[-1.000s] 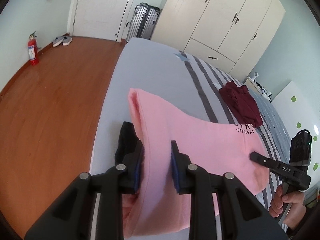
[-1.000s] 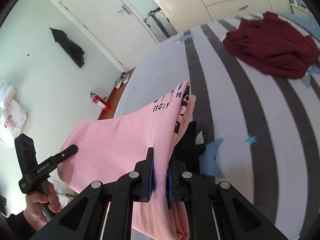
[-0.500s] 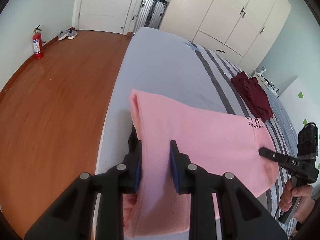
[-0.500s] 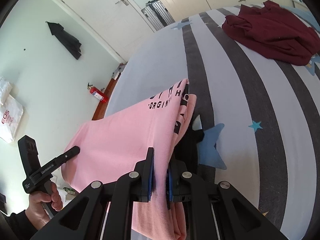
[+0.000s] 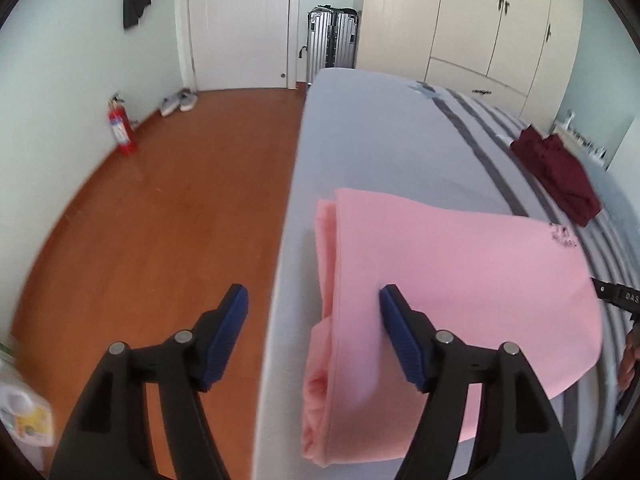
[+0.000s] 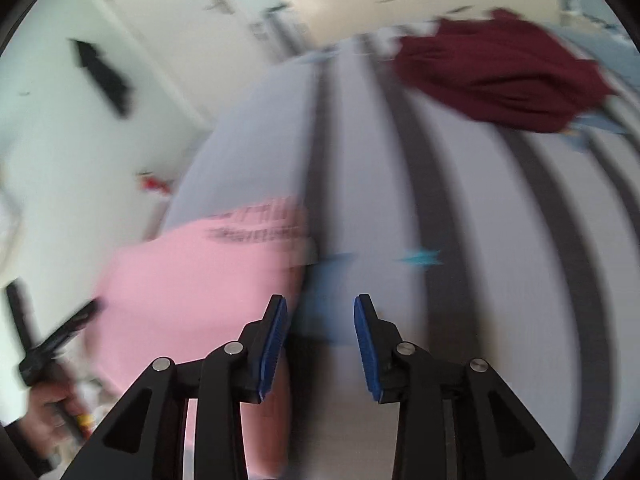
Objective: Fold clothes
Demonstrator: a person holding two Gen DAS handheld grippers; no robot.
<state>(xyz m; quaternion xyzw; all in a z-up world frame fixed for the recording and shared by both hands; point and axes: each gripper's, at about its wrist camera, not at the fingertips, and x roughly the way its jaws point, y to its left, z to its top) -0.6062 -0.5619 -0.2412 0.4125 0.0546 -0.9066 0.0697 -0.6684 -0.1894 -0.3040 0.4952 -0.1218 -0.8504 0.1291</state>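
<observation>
Both my claws just opened: left claw [image 5: 314,310] and right claw [image 6: 320,318] released the pink shirt [image 5: 460,280]. It lies folded on the bed [image 5: 380,140], lower right of frame. This fold looks done.

Red fire extinguisher [image 5: 122,130], grey shoes [image 5: 179,101], silver suitcase [image 5: 332,38] by door [image 5: 240,20].

Bed mostly open; two garments in the way

The bed [image 5: 384,128] lies bare toward its far end; a pink shirt [image 5: 452,280] covers the near edge, a maroon garment [image 5: 560,176] sits well beyond it.
</observation>
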